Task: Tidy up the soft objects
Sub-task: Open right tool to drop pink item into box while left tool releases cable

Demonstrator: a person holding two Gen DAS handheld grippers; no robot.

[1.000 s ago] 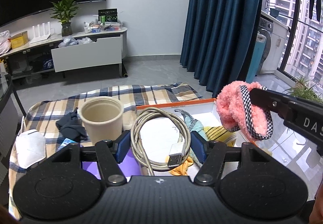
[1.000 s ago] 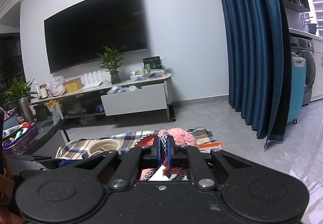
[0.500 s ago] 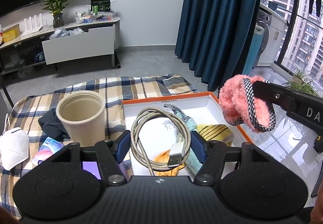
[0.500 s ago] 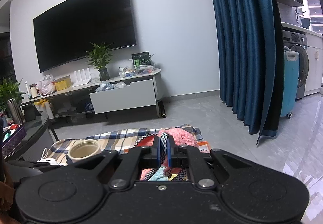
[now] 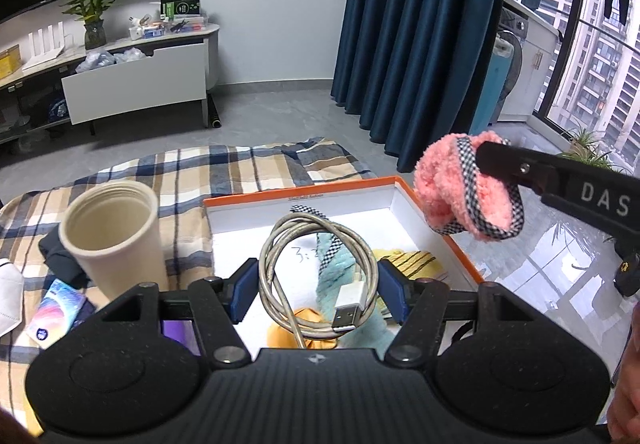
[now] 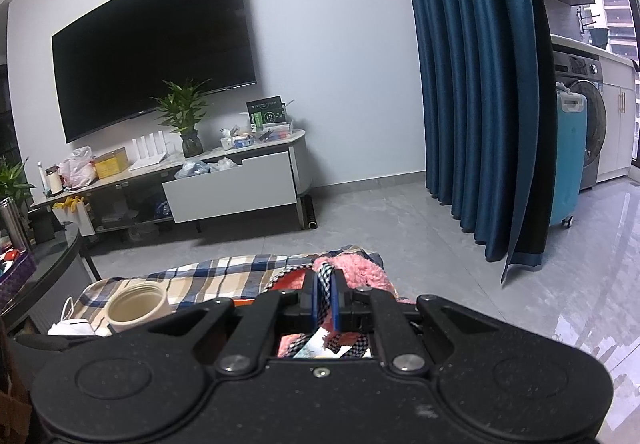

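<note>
While the left gripper clamps a coiled cable and the right gripper pinches a pink slipper, the box holds a teal slipper and what seem yellow cloths.

Both wrist views look down past their jaws, sharing the plaid cloth nearby.

The left hand-held gripper has a speckled matte black body with a ribbed centre panel, two round moulded discs and silver screws at the pivots of its angular black arms. Its fingers carry dark blue pads. The right hand-held gripper is built alike; seen side-on, its black finger bears white letters "DAS".
</note>
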